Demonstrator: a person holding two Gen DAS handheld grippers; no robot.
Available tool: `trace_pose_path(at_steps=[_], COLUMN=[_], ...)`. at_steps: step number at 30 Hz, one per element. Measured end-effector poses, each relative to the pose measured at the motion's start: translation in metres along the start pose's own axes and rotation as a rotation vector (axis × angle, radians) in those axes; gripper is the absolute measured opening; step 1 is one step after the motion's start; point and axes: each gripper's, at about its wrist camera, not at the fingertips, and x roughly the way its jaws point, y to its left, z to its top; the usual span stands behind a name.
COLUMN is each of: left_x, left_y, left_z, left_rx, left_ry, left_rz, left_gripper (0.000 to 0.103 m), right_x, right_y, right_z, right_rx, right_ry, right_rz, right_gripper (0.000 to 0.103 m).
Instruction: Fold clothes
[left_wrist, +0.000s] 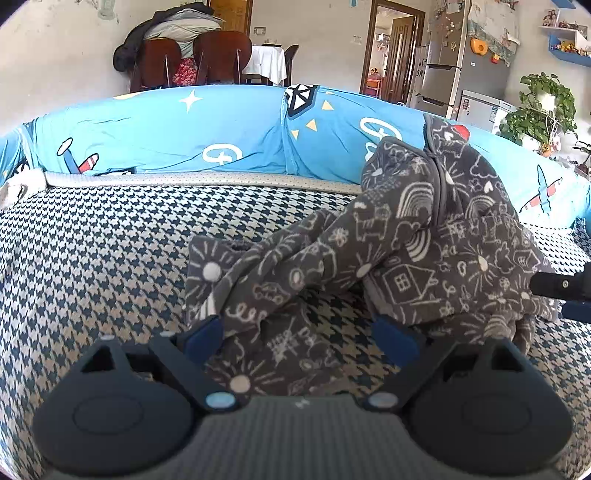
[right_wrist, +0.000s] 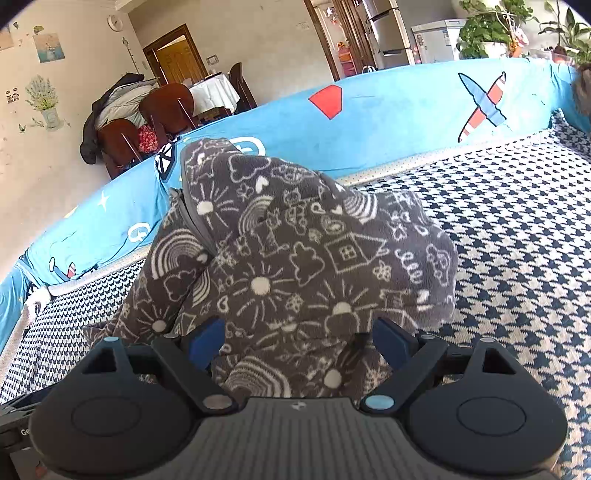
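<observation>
Right now I'm keeping both the left gripper and right gripper spread wide, gripping nothing, while the grey garment is lying bunched on the checked cover, its sleeve trailing leftward from the heap.

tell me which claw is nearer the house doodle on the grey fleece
Right. The right claw sits at the bunched grey fleece just below the house doodle. The left claw is over the trailing end, left of the house doodle.

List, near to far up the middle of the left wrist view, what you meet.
left gripper → grey patterned garment → houndstooth cover → blue cartoon-print cushion → brown chairs
</observation>
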Motion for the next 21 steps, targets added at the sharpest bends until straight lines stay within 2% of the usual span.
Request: trace_pose_path(at_steps=[12,21], left_x=[0.024,0.046], left_y=[-0.033,-0.05], left_z=[0.041,0.054], left_rx=[0.099,0.162], left_ry=[-0.02,-0.013], left_rz=[-0.062,-0.092], left_gripper=[0.094,0.094], right_x=[0.012,0.02], right_y=[-0.008,-0.016], right_z=[0.025,0.043], right_rx=[-0.032,-0.03], right_ry=[-0.06,-0.104], right_rz=[0.004,0.045], right_gripper=[0.088,0.088])
